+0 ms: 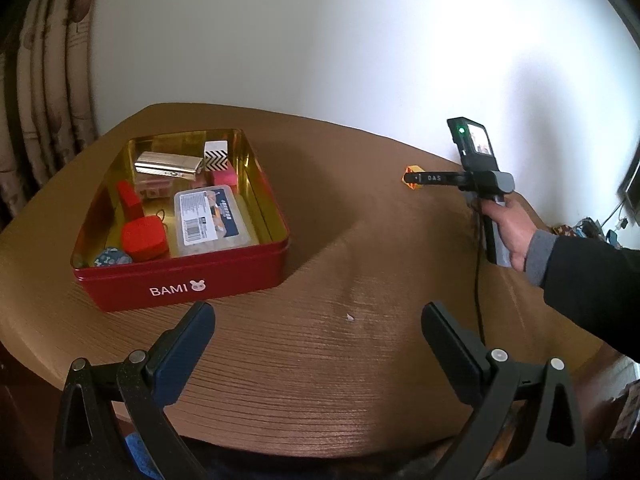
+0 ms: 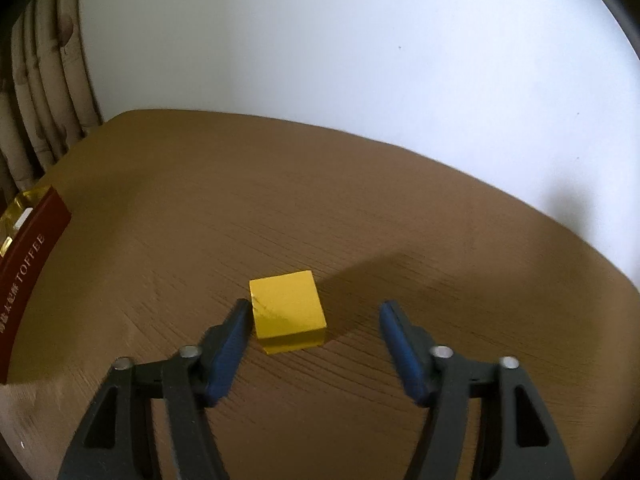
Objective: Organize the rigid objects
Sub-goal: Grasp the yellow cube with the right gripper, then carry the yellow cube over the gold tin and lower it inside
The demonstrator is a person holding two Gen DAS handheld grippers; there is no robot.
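The right hand-held gripper straddles the yellow block on the surface, jaws apart, its left pad at the block's edge and the right pad clear. Closing off-centre like this could shove or twist the block away. The left hand-held gripper hangs wide and empty beside the red tin.

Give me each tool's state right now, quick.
Left tool: open, holding nothing.
Right tool: open around the yellow block, right pad clear of it, not gripped yet.
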